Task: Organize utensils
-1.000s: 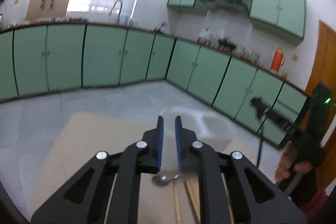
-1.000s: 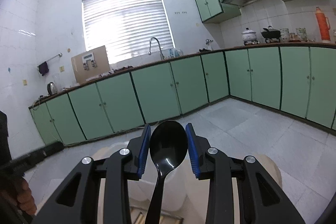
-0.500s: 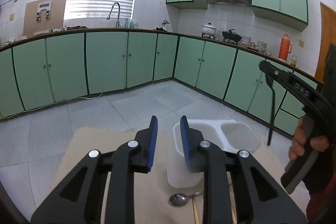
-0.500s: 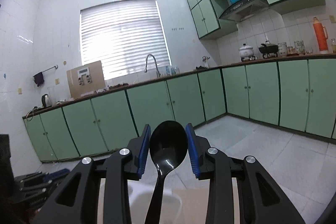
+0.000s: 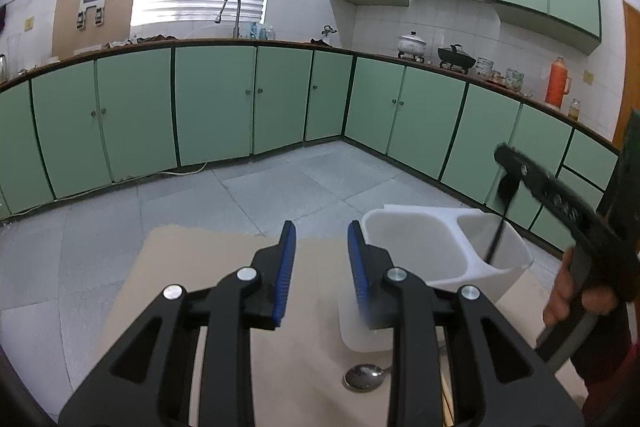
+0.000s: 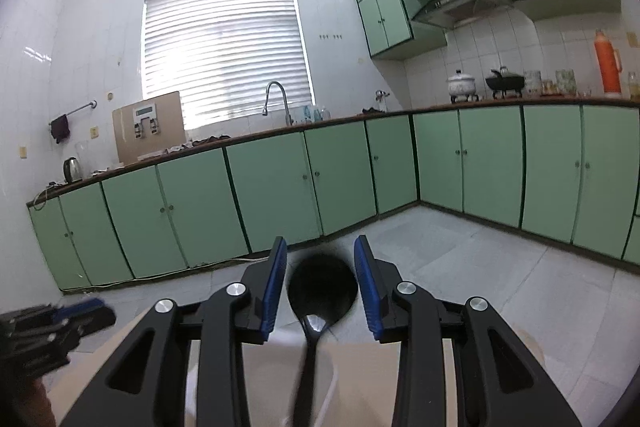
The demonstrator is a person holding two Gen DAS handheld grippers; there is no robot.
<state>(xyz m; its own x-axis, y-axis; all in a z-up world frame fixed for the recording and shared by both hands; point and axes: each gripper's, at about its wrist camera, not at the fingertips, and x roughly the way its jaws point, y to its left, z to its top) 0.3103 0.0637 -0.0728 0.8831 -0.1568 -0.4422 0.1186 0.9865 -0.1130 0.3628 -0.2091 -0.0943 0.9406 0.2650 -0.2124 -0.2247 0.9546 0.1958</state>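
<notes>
My right gripper [image 6: 320,283] is open, with a black spoon [image 6: 322,293] between its blue pads [image 6: 274,285], blurred and dropping handle-down. In the left wrist view the spoon [image 5: 505,195] hangs handle-down into the right compartment of a white two-compartment holder [image 5: 472,267]. The right gripper [image 5: 516,167] is above that compartment. My left gripper [image 5: 320,255] is open and empty above the tan table [image 5: 200,267], left of the holder. A metal spoon [image 5: 364,375] lies on the table below the holder.
Wooden chopsticks [image 5: 447,403] lie by the metal spoon, mostly hidden by my left gripper. Green cabinets [image 5: 216,107] line the walls beyond a grey tiled floor [image 5: 280,187]. The holder's rim [image 6: 334,387] shows below the right gripper.
The right gripper's jaws opened and let go of the black spoon, which is sliding down into the holder. The left gripper opened wider and rose, bringing the holder more into view.
</notes>
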